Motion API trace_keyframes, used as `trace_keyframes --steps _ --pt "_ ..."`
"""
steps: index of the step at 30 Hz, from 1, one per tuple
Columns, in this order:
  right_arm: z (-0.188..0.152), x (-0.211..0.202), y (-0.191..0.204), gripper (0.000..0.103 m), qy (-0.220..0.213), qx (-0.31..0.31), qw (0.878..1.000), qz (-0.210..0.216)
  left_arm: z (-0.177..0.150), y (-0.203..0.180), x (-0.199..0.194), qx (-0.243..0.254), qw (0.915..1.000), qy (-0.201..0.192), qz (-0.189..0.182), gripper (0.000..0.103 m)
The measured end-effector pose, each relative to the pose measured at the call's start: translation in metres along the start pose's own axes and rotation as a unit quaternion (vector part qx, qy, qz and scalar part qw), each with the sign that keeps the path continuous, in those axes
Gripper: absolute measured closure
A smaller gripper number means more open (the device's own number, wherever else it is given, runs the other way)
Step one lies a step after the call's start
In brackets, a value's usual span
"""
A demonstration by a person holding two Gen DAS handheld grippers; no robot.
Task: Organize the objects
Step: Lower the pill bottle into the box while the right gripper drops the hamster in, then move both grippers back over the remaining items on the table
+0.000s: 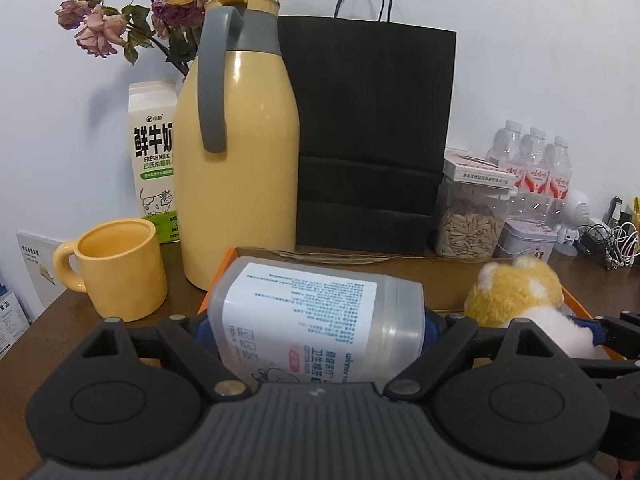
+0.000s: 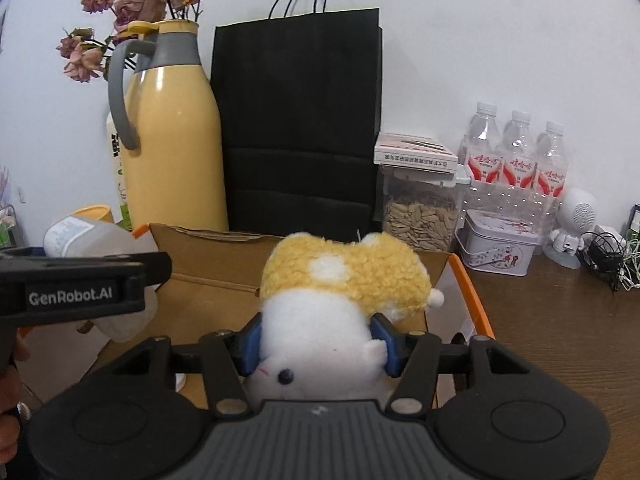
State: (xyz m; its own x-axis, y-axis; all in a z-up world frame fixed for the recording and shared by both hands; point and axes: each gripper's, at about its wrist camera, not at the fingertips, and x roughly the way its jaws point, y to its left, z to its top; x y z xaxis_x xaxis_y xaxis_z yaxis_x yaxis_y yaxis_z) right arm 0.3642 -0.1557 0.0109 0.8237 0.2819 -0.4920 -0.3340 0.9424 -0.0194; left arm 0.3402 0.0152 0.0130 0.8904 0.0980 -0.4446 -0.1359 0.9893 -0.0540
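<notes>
Yellow mug at nine o'clock on the desk, beside yellow flask. Left gripper, jaws wide, clamped on the translucent cotton-swab tub above the cardboard box. Right gripper, jaws narrower, pressed against plush hamster at centre, above same box.

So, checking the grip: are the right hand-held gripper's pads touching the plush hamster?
Touching. The right wrist view shows both blue pads pressed into the plush hamster.
</notes>
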Motion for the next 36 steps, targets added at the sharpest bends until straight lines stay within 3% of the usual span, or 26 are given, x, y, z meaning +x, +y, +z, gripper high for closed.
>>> trace_keyframes --steps 2,4,6,22,36 --pt "0.001 -0.002 0.0 0.042 -0.002 0.001 1.0 -0.003 0.0 0.001 0.0 -0.003 1.0 -0.003 0.003 0.006" --pt "0.002 -0.003 -0.001 0.027 -0.003 0.002 1.0 -0.006 0.0 0.002 -0.002 -0.006 0.9999 -0.01 0.003 0.0" --pt "0.003 -0.004 -0.002 0.0 -0.005 0.003 1.0 -0.007 0.0 0.003 -0.004 -0.009 0.9999 -0.014 0.0 0.0" --pt "0.008 -0.012 -0.001 0.0 -0.015 0.0 1.0 -0.005 0.004 0.004 -0.015 -0.014 0.9997 -0.02 -0.005 0.0" --pt "0.007 -0.068 0.002 0.0 -0.052 -0.012 0.999 -0.008 0.006 0.011 -0.07 -0.012 0.999 -0.041 -0.013 0.0"
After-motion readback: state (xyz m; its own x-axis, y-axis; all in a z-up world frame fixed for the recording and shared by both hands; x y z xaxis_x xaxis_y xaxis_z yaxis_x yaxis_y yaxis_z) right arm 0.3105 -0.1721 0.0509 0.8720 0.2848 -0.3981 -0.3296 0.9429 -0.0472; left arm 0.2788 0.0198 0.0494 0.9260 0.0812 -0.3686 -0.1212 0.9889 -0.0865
